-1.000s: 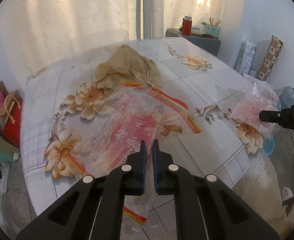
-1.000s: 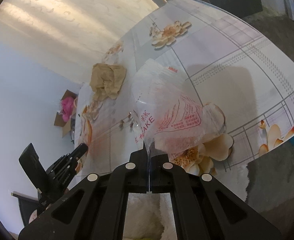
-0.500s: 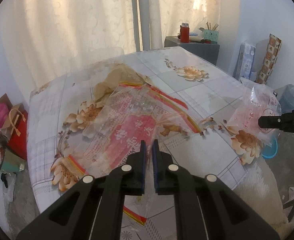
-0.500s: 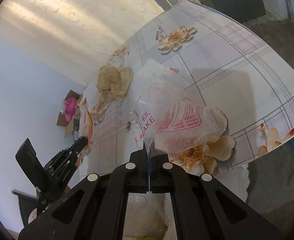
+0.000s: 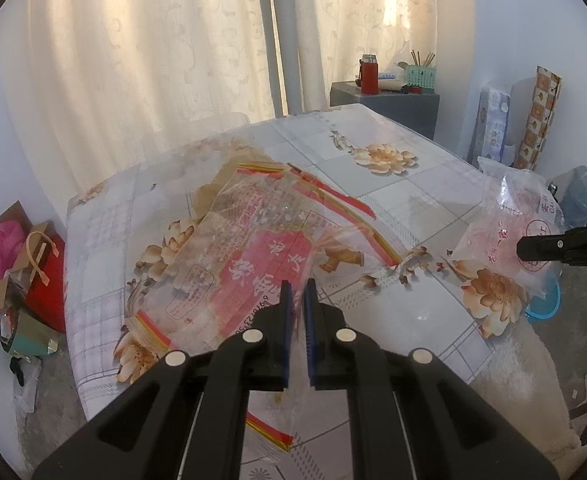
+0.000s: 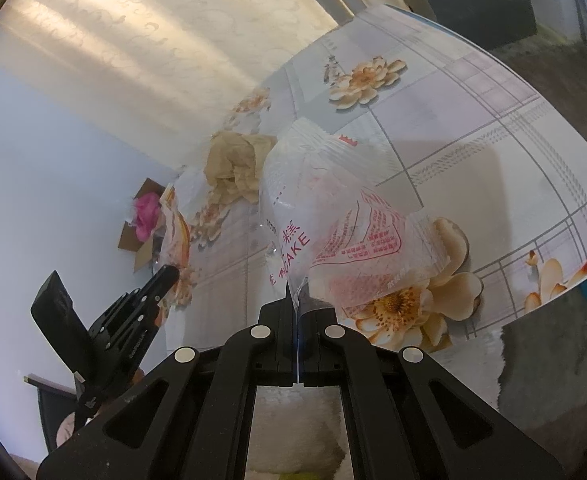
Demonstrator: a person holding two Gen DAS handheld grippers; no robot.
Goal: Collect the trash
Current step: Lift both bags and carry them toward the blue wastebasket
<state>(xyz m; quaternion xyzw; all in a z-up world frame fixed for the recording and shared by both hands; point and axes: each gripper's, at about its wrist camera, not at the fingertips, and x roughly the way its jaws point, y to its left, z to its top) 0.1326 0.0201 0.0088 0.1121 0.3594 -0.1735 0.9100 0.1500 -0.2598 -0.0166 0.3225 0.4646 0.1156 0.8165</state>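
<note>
Left wrist view: the left gripper [image 5: 298, 292] sits at the lower centre of the frame, its blue-padded fingers [image 5: 286, 320] pinched together on a thin fold of a large clear wrapper [image 5: 261, 248] printed in red with striped edges. The wrapper spreads up and away from the fingers across the middle of the frame, above the flowered table [image 5: 393, 196]. Behind its upper left edge, a crumpled brown paper [image 5: 213, 192] lies on the table, only partly showing. At the right edge of the frame the right gripper [image 5: 533, 246] reaches in from the side, clamped on a smaller clear bag [image 5: 509, 224] with pink and red print. A red flask [image 5: 368, 74] stands on a grey cabinet [image 5: 393, 104] in the upper right, near the curtains [image 5: 153, 60].

Right wrist view: the right gripper [image 6: 296, 300] is at the lower centre, fingers closed on a corner of the smaller bag [image 6: 333, 208], which stands up from them in the middle of the frame. The brown paper [image 6: 233, 164] lies just left of the bag on the table [image 6: 493, 128]. In the lower left the left gripper [image 6: 169, 274] holds the large wrapper [image 6: 175, 232], seen edge-on.
</note>
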